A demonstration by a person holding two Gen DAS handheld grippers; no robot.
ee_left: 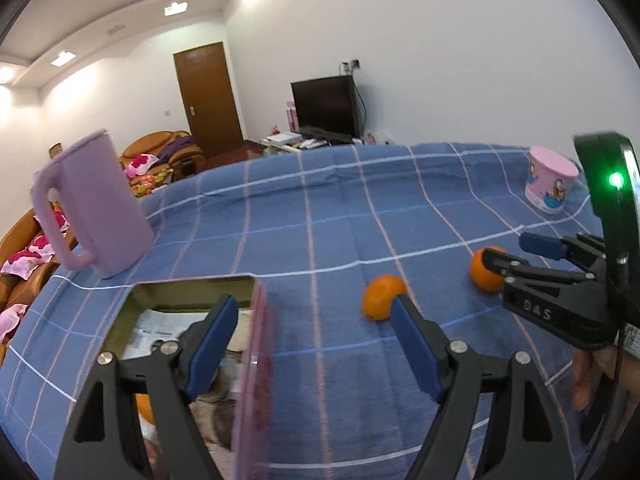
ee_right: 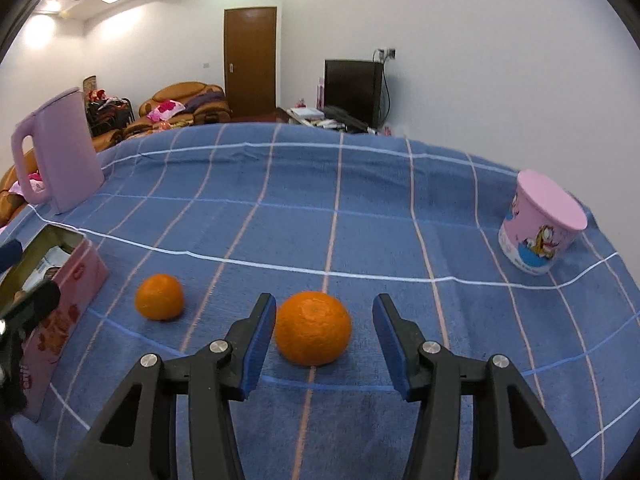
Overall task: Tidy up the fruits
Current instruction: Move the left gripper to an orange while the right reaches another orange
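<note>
Two oranges lie loose on the blue checked cloth. In the right wrist view my right gripper (ee_right: 325, 304) stands open around the larger orange (ee_right: 313, 330), with a gap at the right pad. The smaller orange (ee_right: 160, 297) rests to its left. An open pink tin (ee_right: 60, 312) sits at the left edge. In the left wrist view my left gripper (ee_left: 316, 300) is open with nothing between its fingers; its left finger hangs over the pink tin (ee_left: 256, 360) and its right fingertip is beside the smaller orange (ee_left: 382, 297). Another orange (ee_left: 143, 406) shows inside the tin. The right gripper (ee_left: 506, 248) straddles the far orange (ee_left: 482, 278).
A lilac kettle (ee_left: 92, 208) (ee_right: 60, 156) stands at the table's far left. At the far right stands a pink cartoon cup (ee_left: 552, 184) (ee_right: 540, 232). Papers lie in the tin. A hand (ee_left: 588, 376) holds the right gripper. Sofas, a door and a TV are beyond the table.
</note>
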